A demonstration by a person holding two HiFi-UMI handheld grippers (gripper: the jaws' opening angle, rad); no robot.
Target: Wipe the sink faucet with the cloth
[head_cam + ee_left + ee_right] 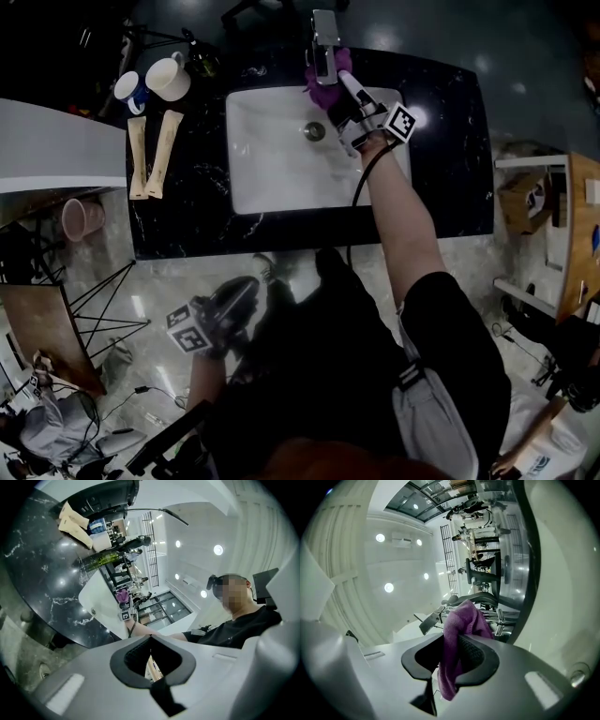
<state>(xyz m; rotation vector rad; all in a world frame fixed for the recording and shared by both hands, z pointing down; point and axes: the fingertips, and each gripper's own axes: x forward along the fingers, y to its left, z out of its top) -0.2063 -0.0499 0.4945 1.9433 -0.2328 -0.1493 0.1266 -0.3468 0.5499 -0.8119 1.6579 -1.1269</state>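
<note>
Only partly does the faucet [324, 37] show behind the purple cloth [323, 94] the right claw [344, 84] pinches; left claw [246, 291], closed empty, is shadowed.

Head view overhead on sink [272, 173], left gripper view farther off (same sink [101, 598]), right gripper view upward

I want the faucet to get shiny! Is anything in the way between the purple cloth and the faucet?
No, nothing visible is in the way. The right tongs grip the purple cloth, and seen from above it sits right at the faucet, over the white sink.
</note>
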